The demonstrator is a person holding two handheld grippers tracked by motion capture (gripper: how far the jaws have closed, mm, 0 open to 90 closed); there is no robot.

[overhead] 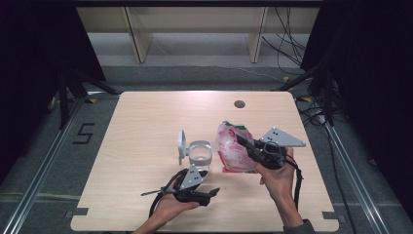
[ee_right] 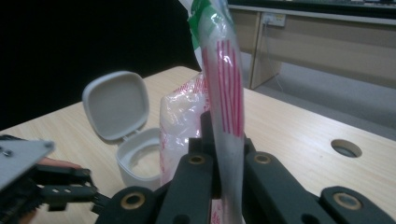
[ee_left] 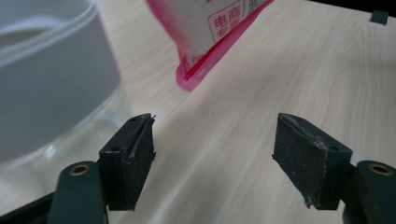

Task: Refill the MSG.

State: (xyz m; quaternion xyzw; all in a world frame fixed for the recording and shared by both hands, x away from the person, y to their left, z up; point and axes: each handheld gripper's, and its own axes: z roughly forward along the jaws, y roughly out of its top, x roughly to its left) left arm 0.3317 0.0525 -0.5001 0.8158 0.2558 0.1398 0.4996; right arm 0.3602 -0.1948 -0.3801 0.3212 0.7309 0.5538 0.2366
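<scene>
Plastic film of a pink-and-white refill pouch with a green top runs straight up between the black jaws of the right gripper, which are pressed together on it; in the right gripper view the pinched strip, striped red, rises from the jaw tips to the top of the frame. From the high view the right gripper reaches in from the right and grips the pouch on its right side, while the pouch stands on the light wooden table right of centre, its lower edge at the tabletop.

Just left of the pouch stands a small clear plastic container with a white hinged lid, the lid flipped up on its left side. In the right gripper view the container sits behind and left of the pouch, open.

Nearer the person, the left gripper is held low over the table in front of the container, its jaws apart with nothing between them. In the left gripper view bare wood lies between the two pads; the container's wall stands beyond the left-hand jaw, and the pouch's pink bottom corner hangs beyond the gap, well clear of both pads.
</scene>
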